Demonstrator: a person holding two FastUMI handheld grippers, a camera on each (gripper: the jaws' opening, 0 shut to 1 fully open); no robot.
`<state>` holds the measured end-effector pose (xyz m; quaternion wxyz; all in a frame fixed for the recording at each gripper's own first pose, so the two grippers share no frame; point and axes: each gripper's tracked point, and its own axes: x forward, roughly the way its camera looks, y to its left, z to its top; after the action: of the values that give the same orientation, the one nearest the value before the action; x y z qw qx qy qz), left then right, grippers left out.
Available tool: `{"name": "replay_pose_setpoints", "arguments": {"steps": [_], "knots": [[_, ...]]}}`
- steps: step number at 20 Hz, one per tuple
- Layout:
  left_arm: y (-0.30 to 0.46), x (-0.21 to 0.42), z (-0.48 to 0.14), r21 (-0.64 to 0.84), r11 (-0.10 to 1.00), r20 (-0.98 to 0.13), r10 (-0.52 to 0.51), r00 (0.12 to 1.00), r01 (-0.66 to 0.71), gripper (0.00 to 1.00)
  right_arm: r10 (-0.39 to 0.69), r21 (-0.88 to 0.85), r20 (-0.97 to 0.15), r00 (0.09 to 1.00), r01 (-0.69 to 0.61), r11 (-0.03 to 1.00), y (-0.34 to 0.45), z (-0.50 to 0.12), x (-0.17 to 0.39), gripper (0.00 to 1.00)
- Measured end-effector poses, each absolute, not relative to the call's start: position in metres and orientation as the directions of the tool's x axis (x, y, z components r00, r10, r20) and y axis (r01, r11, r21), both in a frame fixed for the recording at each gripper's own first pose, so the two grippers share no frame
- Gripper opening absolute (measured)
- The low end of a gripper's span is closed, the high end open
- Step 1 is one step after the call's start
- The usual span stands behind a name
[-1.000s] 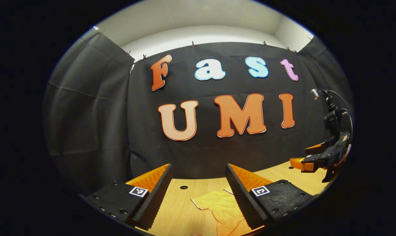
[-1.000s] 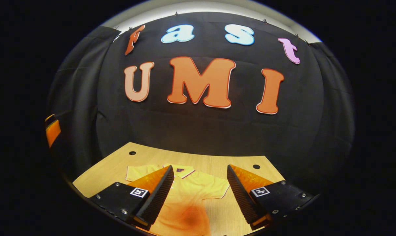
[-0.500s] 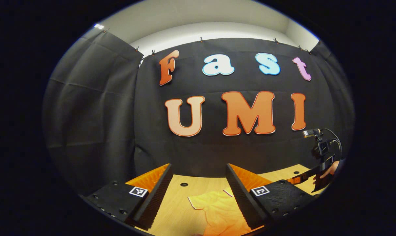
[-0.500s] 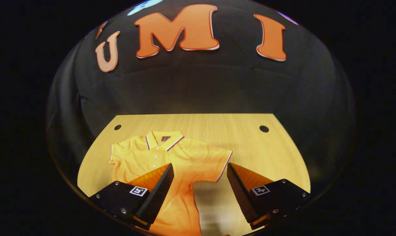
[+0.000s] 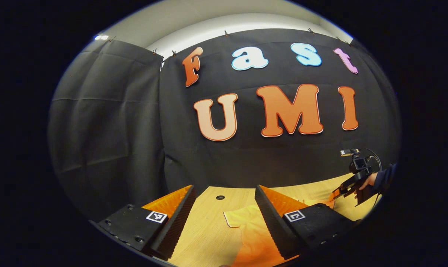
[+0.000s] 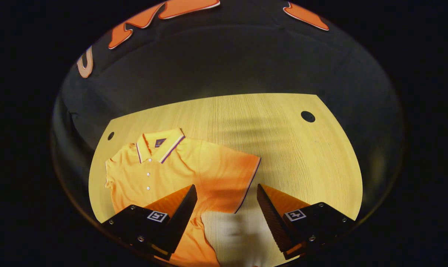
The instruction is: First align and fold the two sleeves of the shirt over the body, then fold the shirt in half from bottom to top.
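An orange polo shirt (image 6: 179, 167) lies flat on the wooden table (image 6: 283, 148), collar toward the wall, both short sleeves spread out. In the right gripper view my right gripper (image 6: 227, 200) hovers open above the shirt's right sleeve (image 6: 242, 170), whose striped hem runs between the fingers. In the left gripper view my left gripper (image 5: 224, 207) is open above the table, with the shirt's left sleeve (image 5: 242, 218) lying between and below its fingers. The right gripper (image 5: 339, 193), held by a hand, appears at the far right of that view, low over the shirt.
The black cloth wall stands close behind the table's far edge. Round holes (image 6: 308, 116) sit in the tabletop near the back corners. Bare wood stretches to the right of the shirt.
My right gripper has tilted down and come lower and closer over the shirt's right sleeve. My left gripper has shifted slightly toward the table, with the left sleeve more between its fingers.
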<state>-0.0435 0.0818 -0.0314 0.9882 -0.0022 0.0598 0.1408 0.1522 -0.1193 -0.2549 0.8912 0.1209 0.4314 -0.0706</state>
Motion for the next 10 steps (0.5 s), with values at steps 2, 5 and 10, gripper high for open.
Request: {"name": "replay_pose_setpoints", "arguments": {"steps": [2,5,10], "knots": [[0.083,-0.046,-0.039,0.016,0.953,-0.14,0.303,0.943,-0.304,0.99,-0.022,0.145,-0.805,0.593,0.232,0.962,-0.125,-0.26,0.164,0.99],[0.081,-0.051,-0.046,0.028,0.946,-0.164,0.323,0.932,-0.323,0.98,-0.011,0.144,-0.848,0.529,0.251,0.957,-0.132,-0.275,0.174,0.99],[0.078,-0.047,-0.055,0.034,0.943,-0.195,0.331,0.923,-0.331,0.98,0.053,0.178,-0.9,0.432,0.254,0.951,-0.138,-0.312,0.182,0.98]]}}
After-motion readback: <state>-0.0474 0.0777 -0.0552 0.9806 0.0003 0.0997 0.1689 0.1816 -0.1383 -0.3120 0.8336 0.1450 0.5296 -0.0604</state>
